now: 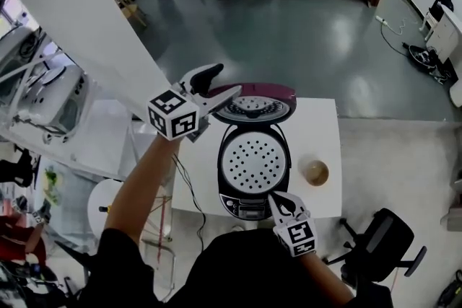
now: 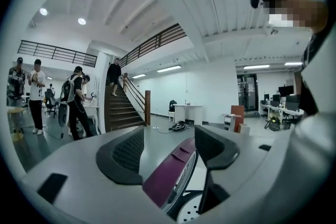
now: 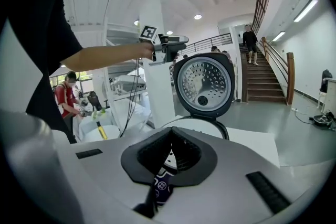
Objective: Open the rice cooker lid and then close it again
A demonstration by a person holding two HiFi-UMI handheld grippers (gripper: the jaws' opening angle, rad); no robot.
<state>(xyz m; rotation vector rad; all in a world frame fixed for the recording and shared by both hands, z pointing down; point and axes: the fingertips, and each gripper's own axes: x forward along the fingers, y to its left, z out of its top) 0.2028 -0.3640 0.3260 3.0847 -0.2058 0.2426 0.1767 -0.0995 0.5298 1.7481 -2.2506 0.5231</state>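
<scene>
The rice cooker (image 1: pixel 253 180) stands on a white table (image 1: pixel 317 119) with its purple lid (image 1: pixel 256 99) raised upright, so the perforated inner plate (image 1: pixel 254 161) shows. My left gripper (image 1: pixel 216 85) is open at the lid's upper left edge. In the left gripper view the purple lid (image 2: pixel 170 173) rim runs between the spread jaws of the left gripper (image 2: pixel 170 149), and I see no pad pressing on it. My right gripper (image 1: pixel 275 198) is shut and empty, just over the cooker's front control panel (image 1: pixel 244 206). From the right gripper view the lid (image 3: pixel 203 81) stands up behind the shut right gripper (image 3: pixel 171 136).
A small cup (image 1: pixel 315 172) with brownish contents sits on the table to the cooker's right. Cables (image 1: pixel 184 177) hang off the table's left side. A black office chair (image 1: pixel 390 245) stands at the lower right. People stand far off on the floor.
</scene>
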